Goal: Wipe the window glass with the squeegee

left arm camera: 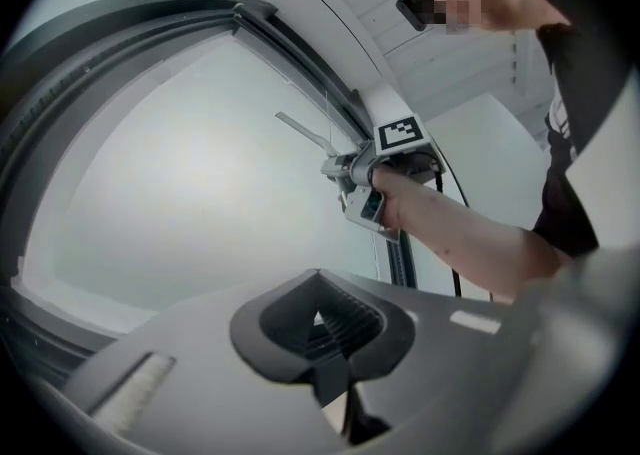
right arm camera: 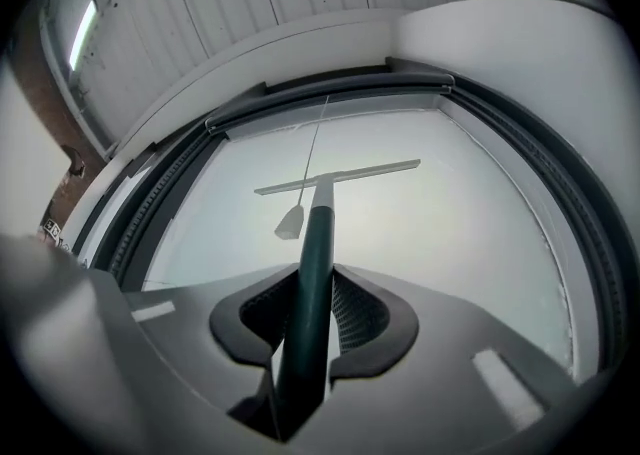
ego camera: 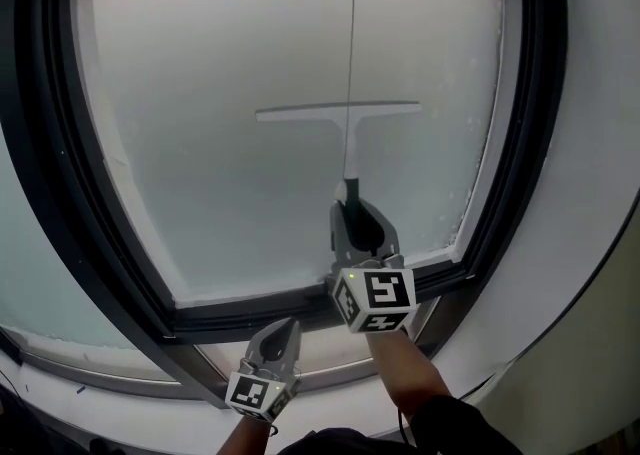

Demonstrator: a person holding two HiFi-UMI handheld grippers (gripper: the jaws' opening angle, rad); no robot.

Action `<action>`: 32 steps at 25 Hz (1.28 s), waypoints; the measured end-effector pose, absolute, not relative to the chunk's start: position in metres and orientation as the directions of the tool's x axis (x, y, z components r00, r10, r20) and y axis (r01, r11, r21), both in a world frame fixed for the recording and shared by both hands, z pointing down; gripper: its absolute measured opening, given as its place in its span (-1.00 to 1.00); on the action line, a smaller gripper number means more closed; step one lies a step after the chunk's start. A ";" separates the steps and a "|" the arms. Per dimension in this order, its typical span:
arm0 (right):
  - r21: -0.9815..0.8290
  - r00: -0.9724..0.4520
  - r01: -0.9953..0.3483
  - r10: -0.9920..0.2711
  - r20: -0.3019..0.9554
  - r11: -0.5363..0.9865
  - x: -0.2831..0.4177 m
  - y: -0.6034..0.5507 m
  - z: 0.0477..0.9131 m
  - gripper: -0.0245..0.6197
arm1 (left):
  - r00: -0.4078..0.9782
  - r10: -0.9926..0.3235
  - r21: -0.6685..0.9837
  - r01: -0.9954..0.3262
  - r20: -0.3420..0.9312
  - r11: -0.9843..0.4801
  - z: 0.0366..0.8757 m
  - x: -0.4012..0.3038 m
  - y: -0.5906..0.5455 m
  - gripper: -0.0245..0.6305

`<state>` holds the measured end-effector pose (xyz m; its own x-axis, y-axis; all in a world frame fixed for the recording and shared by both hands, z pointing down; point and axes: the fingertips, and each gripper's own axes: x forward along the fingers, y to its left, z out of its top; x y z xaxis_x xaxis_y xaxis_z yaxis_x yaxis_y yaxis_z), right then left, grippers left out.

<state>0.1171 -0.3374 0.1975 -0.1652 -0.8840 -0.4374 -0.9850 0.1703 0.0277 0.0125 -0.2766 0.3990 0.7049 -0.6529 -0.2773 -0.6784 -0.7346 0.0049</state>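
The squeegee (ego camera: 340, 113) has a white blade that lies level across the middle of the window glass (ego camera: 220, 173). Its dark green handle runs down into my right gripper (ego camera: 352, 208), which is shut on it. In the right gripper view the handle passes between the jaws (right arm camera: 310, 318) up to the blade (right arm camera: 335, 175). My left gripper (ego camera: 285, 325) hangs low by the sill, below and left of the right one. Its jaws are shut with nothing between them (left arm camera: 320, 328). The left gripper view shows the right gripper (left arm camera: 350, 171) and the squeegee blade (left arm camera: 300, 130) against the glass.
A thick dark window frame (ego camera: 90, 213) surrounds the glass, with a sill (ego camera: 320, 343) below. A thin blind cord (ego camera: 353, 23) hangs down the pane, ending in a small white pull (right arm camera: 290, 221) beside the handle. A white wall (ego camera: 590, 243) stands to the right.
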 end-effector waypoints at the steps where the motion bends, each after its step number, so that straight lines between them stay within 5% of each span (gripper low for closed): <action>1: 0.034 -0.160 -0.986 -0.876 -0.455 0.163 0.115 -0.338 0.188 -0.65 | 0.713 -0.642 -0.009 -0.671 -0.283 -0.741 0.397 0.009 -0.277 -0.93; 14: 0.088 -0.137 -0.990 -0.853 -0.504 0.107 0.095 -0.362 0.072 -0.65 | 0.719 -0.611 -0.026 -0.654 -0.330 -0.756 0.375 -0.023 -0.279 -0.93; 32: 0.042 -0.181 -0.983 -0.889 -0.421 0.180 0.104 -0.373 0.128 -0.64 | 0.712 -0.641 0.007 -0.667 -0.287 -0.745 0.393 -0.019 -0.281 -0.93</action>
<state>0.1037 -0.3730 0.1284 -0.1808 -0.8888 -0.4212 -0.9828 0.1801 0.0418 -0.0190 -0.2807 0.3928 0.7121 -0.6407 -0.2870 -0.6673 -0.7448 0.0070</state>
